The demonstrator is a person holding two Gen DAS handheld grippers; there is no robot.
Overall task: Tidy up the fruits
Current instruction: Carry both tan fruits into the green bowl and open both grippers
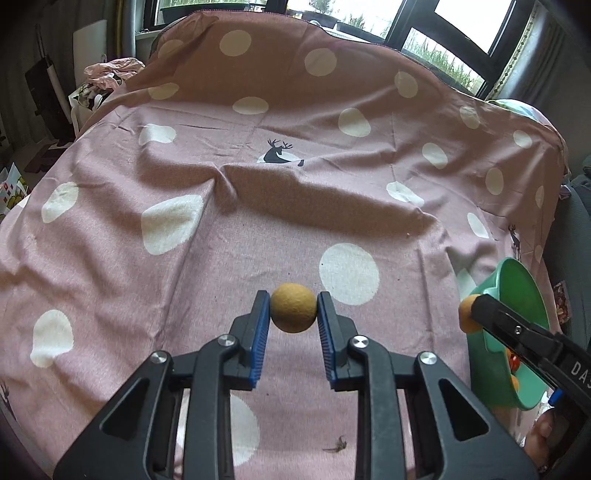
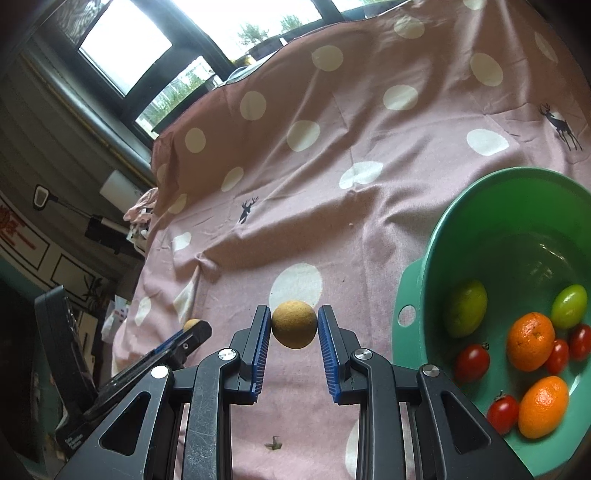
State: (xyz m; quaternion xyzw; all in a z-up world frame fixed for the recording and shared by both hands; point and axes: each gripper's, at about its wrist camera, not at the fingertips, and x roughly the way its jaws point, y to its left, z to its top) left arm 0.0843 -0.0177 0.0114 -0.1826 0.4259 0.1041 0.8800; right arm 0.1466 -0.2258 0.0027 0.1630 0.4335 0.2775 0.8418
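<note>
My left gripper (image 1: 293,308) is shut on a round tan fruit (image 1: 293,312) and holds it above the pink dotted cloth (image 1: 258,206). My right gripper (image 2: 294,325) is shut on a second round tan fruit (image 2: 294,324), left of the green bowl (image 2: 421,295). The bowl holds two oranges (image 2: 530,341), two green fruits (image 2: 466,308) and several small red tomatoes (image 2: 471,362). In the left wrist view the right gripper enters at the right with its fruit (image 1: 466,314), in front of the bowl (image 1: 517,280). The left gripper also shows at the lower left of the right wrist view (image 2: 192,328).
A dry stem scrap (image 2: 273,445) lies on the cloth just below my grippers. The cloth has a raised fold (image 1: 314,192) across its middle. Windows (image 1: 443,22) stand behind the table. Clutter (image 1: 107,74) sits beyond the cloth's left edge.
</note>
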